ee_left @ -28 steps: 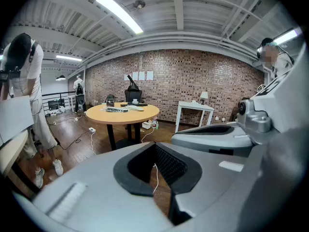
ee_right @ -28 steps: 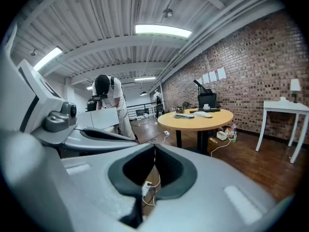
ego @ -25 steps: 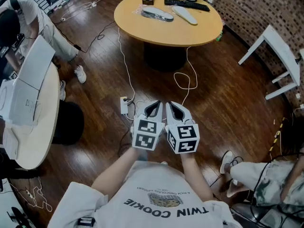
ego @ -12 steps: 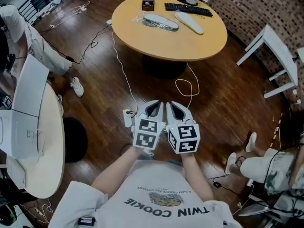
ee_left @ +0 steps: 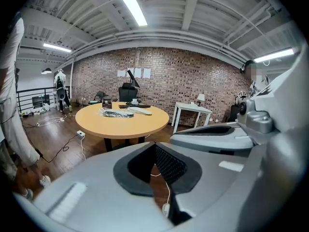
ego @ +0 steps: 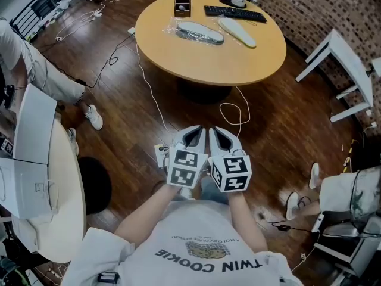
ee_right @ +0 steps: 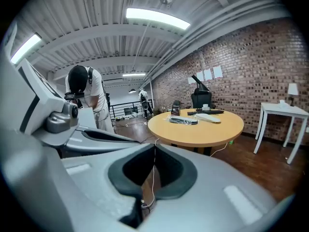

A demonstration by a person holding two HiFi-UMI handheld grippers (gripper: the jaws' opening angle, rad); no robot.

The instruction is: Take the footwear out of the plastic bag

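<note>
We see no step done yet: left gripper (ego: 193, 131) and right gripper (ego: 218, 132) are clenched empty, well apart from the bagged footwear (ego: 201, 32) on the round table (ego: 238, 61).

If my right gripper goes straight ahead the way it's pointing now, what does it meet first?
Nothing close. The shut right gripper aims over bare floor toward the round table. It would likely meet the table's near edge first, though height is unclear.
</note>
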